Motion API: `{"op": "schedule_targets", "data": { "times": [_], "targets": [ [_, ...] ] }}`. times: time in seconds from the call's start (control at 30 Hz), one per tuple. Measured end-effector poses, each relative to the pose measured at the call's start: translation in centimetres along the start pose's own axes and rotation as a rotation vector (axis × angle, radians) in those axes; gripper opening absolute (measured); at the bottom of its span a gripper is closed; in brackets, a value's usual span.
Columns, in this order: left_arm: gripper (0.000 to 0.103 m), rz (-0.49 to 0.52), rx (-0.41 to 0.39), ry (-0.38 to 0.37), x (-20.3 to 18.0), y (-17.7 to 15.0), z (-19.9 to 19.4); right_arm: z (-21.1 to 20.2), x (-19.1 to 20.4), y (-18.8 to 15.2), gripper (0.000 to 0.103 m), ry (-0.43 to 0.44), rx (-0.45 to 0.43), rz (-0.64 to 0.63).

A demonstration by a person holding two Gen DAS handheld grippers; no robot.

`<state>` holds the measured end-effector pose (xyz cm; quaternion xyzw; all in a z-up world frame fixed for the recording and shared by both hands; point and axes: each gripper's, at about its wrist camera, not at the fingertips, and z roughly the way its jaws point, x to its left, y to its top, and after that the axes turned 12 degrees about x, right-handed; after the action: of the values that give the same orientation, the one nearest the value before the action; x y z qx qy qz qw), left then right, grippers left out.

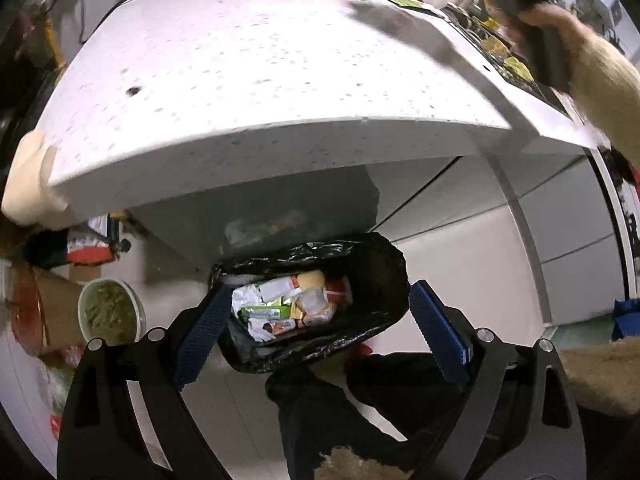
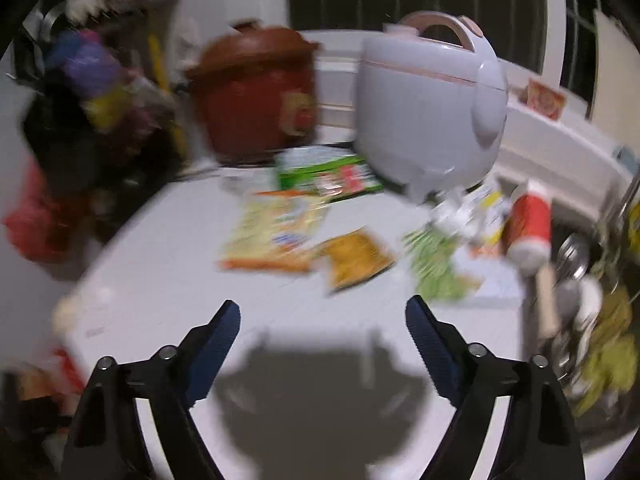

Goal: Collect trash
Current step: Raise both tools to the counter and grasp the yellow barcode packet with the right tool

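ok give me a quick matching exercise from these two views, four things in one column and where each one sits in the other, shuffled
Things:
1. bin
2. orange packet
3. white rice cooker
4. brown pot

Places:
a. at the back of the counter, left of the other cooker
b. on the floor below the counter edge
c. at the back of the counter, right of the other cooker
d. flat on the counter nearer the camera

Pairs: 1-b, 2-d, 3-c, 4-a

Both views are fisheye: straight lines bow and dark vignette fills the corners. Left wrist view is fairly sharp in the middle and smeared toward the far edge of the counter (image 1: pixel 248 80). Right wrist view has heavy motion blur throughout. Light comes from above and behind, throwing a hard shadow (image 2: pixel 320 396) on the counter's near edge.
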<state>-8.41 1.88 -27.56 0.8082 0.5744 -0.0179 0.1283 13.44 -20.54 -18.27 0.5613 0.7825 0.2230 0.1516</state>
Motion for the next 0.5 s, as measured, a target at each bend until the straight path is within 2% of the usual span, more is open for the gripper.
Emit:
{"op": "schedule_targets", "data": {
  "times": [0.07,0.17,0.4,0.43,0.47,0.5],
  "targets": [
    [0.088,-0.026,-0.004,0.012,0.5,-0.6,-0.4,2.4,-1.2,1.8,0.077,-0.023,0.037,-0.017],
    [0.088,-0.078,-0.013,0.022,1.4,-1.3,-1.1,5.2,-1.6,3.6,0.077,-0.032,0.089,-0.074],
    [0.088,-0.166,-0.030,0.015,2.5,-1.5,-2.4,8.9,-0.1,5.1,0.075,-0.051,0.171,-0.164],
    [0.088,-0.164,-0.032,0.015,2.5,-1.3,-2.6,9.1,-0.2,5.3,0.068,-0.011,0.168,-0.163],
    [0.088,-0.155,-0.041,0.015,2.2,-0.8,-2.8,9.3,-0.2,5.4,0.055,0.012,0.175,-0.157],
    [0.088,-0.149,-0.049,0.015,2.1,-0.5,-3.1,9.3,-0.3,5.5,0.053,0.030,0.182,-0.144]
  ]
}}
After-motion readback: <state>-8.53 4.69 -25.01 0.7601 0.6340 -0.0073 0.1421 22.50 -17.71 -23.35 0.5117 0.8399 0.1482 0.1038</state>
